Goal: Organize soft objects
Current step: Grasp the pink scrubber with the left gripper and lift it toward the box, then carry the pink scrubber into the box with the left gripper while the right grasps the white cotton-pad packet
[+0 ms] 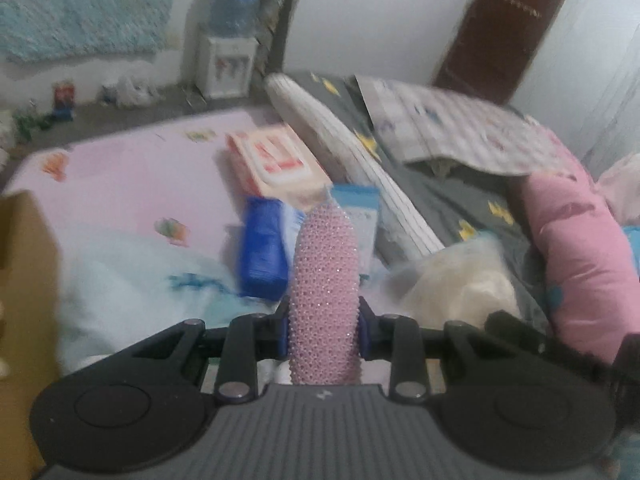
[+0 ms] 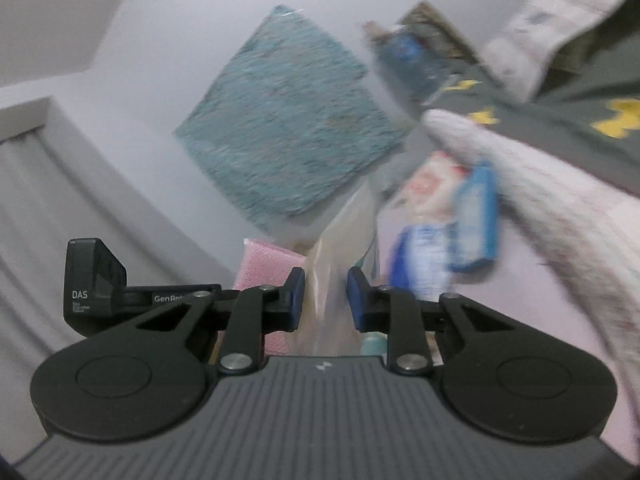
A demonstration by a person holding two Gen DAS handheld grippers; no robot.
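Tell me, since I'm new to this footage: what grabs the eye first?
The pink beaded pouch, standing up between the left gripper's jaws in the left wrist view. Behind it, tissue packs lie on a lilac mat. In the right wrist view, the right gripper pinches a clear bag.

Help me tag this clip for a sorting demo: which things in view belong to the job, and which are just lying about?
Part of the job:
- pink beaded pouch, clamped in the left claw
- clear plastic bag, between the right claw pads
- pink pillow
- cream soft bundle

Lying about:
- water dispenser
- brown door
- teal wall rug
- cardboard box
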